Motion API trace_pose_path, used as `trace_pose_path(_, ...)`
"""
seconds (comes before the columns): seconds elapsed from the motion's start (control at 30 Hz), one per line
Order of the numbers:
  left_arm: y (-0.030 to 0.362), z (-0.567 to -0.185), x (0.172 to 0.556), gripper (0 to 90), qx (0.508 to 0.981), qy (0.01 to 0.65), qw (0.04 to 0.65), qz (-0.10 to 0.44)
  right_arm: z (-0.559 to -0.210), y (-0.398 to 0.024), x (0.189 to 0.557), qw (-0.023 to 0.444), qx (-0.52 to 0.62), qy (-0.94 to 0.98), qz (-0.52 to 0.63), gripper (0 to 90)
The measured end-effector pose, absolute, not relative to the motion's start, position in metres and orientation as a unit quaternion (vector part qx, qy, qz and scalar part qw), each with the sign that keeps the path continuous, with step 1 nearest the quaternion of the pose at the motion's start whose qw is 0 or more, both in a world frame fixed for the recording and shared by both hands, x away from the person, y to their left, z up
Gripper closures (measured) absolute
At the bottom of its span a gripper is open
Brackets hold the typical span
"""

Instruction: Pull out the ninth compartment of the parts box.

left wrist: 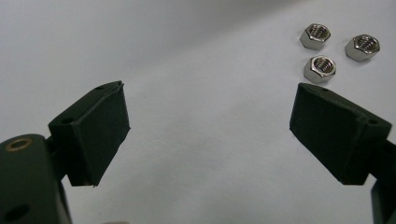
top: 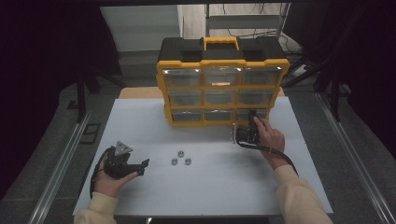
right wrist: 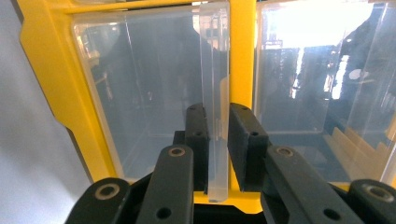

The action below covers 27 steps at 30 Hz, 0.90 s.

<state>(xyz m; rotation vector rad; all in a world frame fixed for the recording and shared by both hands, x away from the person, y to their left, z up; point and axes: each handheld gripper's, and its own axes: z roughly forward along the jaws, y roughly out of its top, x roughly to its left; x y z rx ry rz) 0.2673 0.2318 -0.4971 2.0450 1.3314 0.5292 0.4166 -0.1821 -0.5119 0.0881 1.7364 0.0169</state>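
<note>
At the organizer's (top: 222,88) bottom-right drawer (right wrist: 154,93), your right gripper (right wrist: 217,140) is pinching the clear pull tab (right wrist: 215,70); keep pulling straight out. Your left gripper (left wrist: 208,135) is waiting wide open beside the nuts (left wrist: 322,67).

I'm looking at what seems a lab or test room set up for recording. My white table (top: 140,116) sits between metal rails (top: 60,163) on a grey carpeted floor (top: 37,140), with black curtains (top: 42,42) hanging at the far left and right. Beyond the table, loose cables (top: 247,32) lie by a metal shelf frame (top: 243,18). A yellow and black parts organiser (top: 222,63) with clear drawers stands at the table's far edge.
</note>
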Motion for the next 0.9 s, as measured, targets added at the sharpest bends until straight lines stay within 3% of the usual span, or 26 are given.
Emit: trace_pose_path(0.9,0.232,-0.496,0.267,12.5,0.776,0.505,0.319,0.202,-0.512,-0.182,0.404,0.65,0.036,0.759,-0.004,78.4)
